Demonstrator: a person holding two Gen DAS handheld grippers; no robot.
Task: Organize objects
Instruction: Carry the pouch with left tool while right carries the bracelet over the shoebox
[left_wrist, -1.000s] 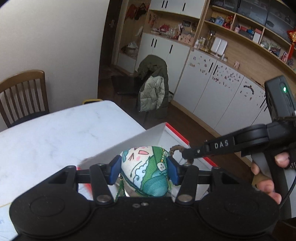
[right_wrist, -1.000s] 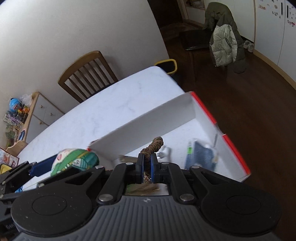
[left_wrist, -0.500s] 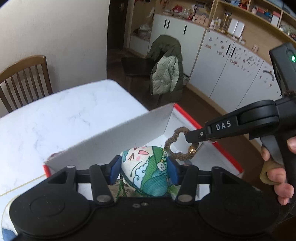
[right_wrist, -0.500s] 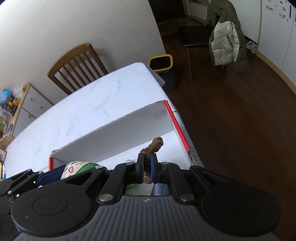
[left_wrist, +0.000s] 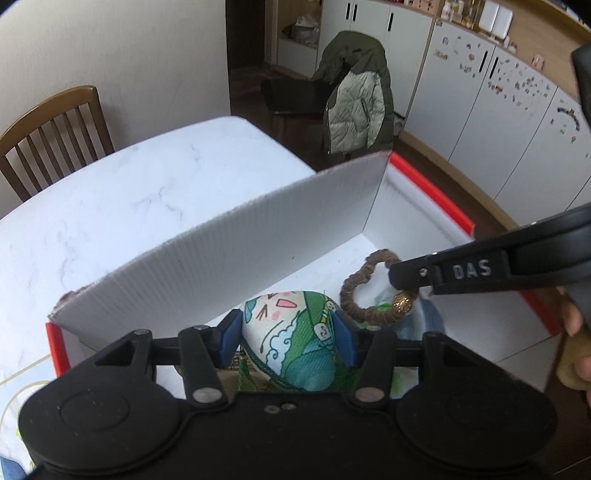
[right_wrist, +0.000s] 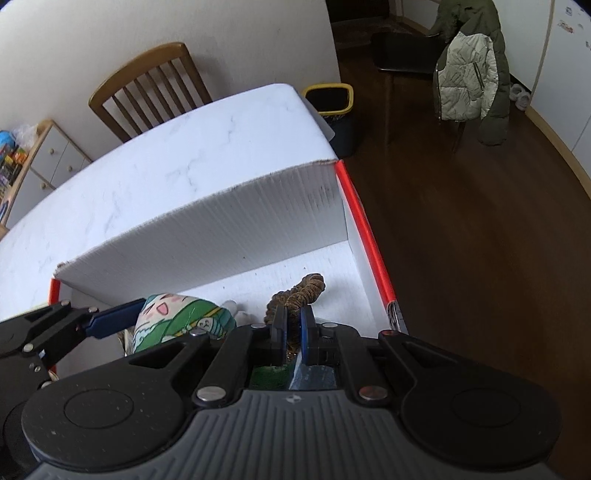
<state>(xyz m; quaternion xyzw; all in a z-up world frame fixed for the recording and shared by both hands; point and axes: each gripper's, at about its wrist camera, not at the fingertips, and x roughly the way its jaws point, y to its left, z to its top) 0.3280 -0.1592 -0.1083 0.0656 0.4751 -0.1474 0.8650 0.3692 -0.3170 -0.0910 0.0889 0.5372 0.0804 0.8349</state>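
Holding my left tool (left_wrist: 286, 338) clenched on the printed pouch (left_wrist: 295, 339), I now have it down inside the white box (left_wrist: 236, 258), below the rim of its tall back wall; a second ago it hung above that rim. To the pouch's right, my right tool (right_wrist: 292, 332) has come down too, gripping the brown braided ring (right_wrist: 297, 293) just over the box floor. Both loads look ready to release, I judge. The box sits at the desk (left_wrist: 122, 199) edge.
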